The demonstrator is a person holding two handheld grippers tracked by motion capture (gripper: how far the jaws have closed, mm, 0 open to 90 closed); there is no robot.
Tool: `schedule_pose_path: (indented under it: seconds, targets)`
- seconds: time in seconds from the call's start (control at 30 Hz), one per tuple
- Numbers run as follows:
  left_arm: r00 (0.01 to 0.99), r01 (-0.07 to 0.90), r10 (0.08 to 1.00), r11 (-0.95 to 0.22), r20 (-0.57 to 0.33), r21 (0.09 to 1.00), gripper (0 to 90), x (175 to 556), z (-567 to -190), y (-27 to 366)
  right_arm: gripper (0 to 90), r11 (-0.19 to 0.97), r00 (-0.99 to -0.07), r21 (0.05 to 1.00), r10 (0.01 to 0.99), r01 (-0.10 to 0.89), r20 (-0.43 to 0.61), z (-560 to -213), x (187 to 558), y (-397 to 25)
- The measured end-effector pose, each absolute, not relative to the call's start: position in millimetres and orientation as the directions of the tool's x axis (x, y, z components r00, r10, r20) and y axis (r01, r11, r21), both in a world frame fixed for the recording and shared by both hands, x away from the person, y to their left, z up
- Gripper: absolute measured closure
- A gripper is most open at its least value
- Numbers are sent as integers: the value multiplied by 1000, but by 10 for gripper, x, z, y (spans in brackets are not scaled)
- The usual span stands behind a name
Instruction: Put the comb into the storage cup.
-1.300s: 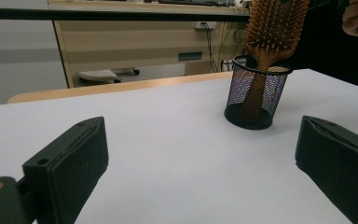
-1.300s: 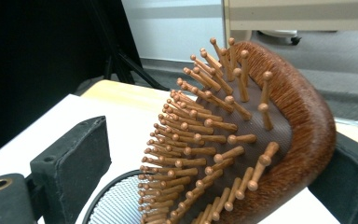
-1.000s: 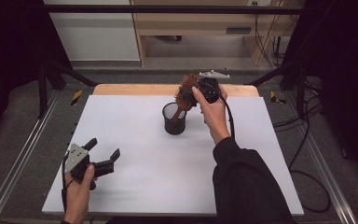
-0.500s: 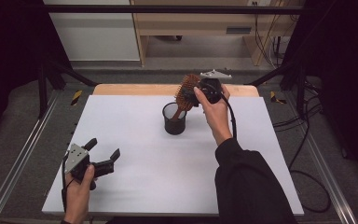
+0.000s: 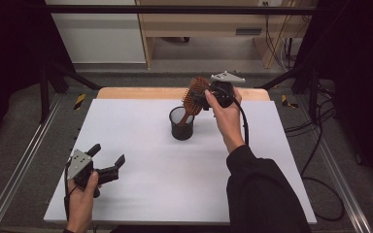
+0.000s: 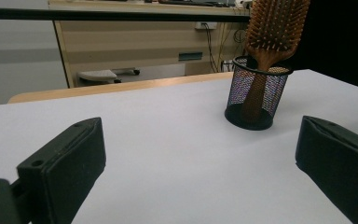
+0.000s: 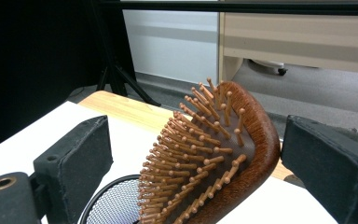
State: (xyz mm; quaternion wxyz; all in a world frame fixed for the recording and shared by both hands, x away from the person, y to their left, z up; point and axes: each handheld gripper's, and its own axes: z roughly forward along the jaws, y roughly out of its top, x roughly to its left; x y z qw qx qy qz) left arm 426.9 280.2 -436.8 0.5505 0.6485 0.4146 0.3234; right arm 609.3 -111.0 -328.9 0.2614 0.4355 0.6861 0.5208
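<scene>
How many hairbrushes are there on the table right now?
1. The hairbrush stands handle-down in the black mesh cup near the far middle of the table, its head between the open jaws of the right claw. Nothing else could hide another.

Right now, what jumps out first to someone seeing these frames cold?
The wooden hairbrush standing handle-down in the black mesh cup at the far middle of the white table, its bristled head leaning out over the rim. The right gripper sits at the brush head with jaws open on either side, not touching it. The left gripper idles open near the table's near left corner.
</scene>
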Motion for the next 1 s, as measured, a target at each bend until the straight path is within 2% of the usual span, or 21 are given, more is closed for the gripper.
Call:
schedule_pose_path:
  seconds: [0.37, 0.6, 1.0]
  targets:
    - [445, 183, 895, -42, -44, 982, 19, 4268, -4366, 2817, 59, 60, -491, 966, 868, 250, 73, -3206, 6000, -1101]
    - [443, 184, 895, -39, -47, 982, 19, 4269, -4367, 2823, 57, 28, -462, 982, 885, 186, 62, -3162, 5960, -1117]
    - [439, 180, 898, -42, -42, 983, 19, 4263, -4364, 2831, 61, -2, -435, 987, 897, 163, 74, -3140, 5923, -1163]
